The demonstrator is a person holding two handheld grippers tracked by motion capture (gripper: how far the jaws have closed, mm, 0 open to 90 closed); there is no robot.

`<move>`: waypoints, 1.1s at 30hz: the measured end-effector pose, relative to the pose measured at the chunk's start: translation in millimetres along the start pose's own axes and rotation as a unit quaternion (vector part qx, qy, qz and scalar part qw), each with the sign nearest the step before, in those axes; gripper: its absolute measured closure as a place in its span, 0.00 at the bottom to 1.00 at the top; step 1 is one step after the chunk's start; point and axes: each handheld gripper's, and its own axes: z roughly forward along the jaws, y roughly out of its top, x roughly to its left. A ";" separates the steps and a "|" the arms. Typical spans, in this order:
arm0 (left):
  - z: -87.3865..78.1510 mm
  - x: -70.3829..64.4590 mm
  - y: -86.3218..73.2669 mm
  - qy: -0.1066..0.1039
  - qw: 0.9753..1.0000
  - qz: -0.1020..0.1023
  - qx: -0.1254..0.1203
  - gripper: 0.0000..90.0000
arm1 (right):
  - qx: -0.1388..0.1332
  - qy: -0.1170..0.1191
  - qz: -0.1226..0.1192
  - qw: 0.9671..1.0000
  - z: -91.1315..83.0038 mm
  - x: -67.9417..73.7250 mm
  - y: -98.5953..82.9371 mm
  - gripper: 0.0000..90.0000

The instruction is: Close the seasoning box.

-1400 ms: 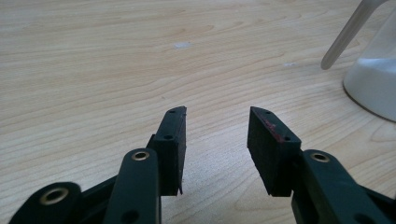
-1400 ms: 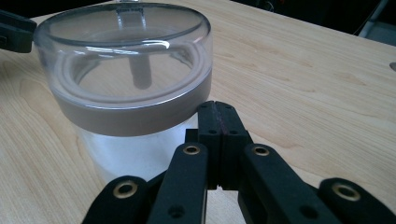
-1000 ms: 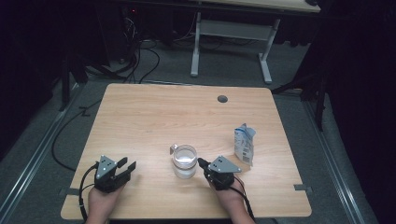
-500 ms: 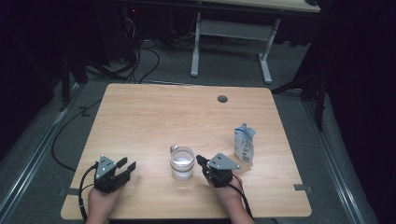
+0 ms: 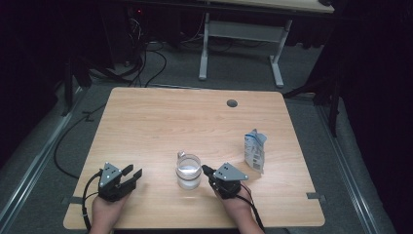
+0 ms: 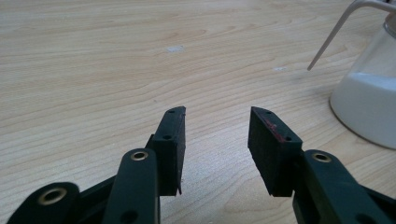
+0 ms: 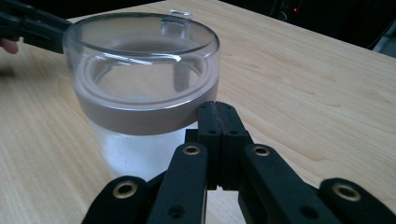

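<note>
- A clear glass jar (image 5: pixel 188 171) with a wire bail and white powder in its lower part stands near the front edge of a wooden table (image 5: pixel 160 122), between the person's two hands.
- Since a second ago the jar has slid slightly toward the person's left and nearer the front edge, and the right gripper (image 5: pixel 206 170) has followed it — a push, it seems, not a lift.
- The right gripper's jaws are pressed together, holding nothing; in the right gripper view their joined tips (image 7: pixel 217 112) sit against, or just beside, the jar's side below the rim.
- The left gripper (image 5: pixel 132 173) rests low on the table, well apart from the jar, its jaws spread and empty. It has not moved.
- Both forearms enter from the bottom edge, hands low, grippers pointing inward toward the jar.
- A small blue-and-white pouch (image 5: pixel 255 150) stands upright to the right — untouched.
</note>
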 end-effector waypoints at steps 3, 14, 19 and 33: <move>-0.4 -0.1 0.1 0.000 1.000 0.000 -0.001 0.63 | 0.000 0.004 -0.005 1.000 -1.3 4.1 0.0 1.00; -0.9 -0.2 0.4 -0.002 1.000 0.000 -0.001 0.63 | -0.003 0.023 -0.021 1.000 -4.3 20.1 0.1 1.00; -0.8 -0.4 0.4 -0.003 1.000 0.000 -0.001 0.63 | -0.002 0.029 -0.026 0.999 -4.5 26.0 0.9 0.99; -1.4 -0.5 0.3 -0.004 1.000 0.000 -0.001 0.63 | -0.006 0.021 -0.011 1.000 -5.1 19.0 -2.0 0.84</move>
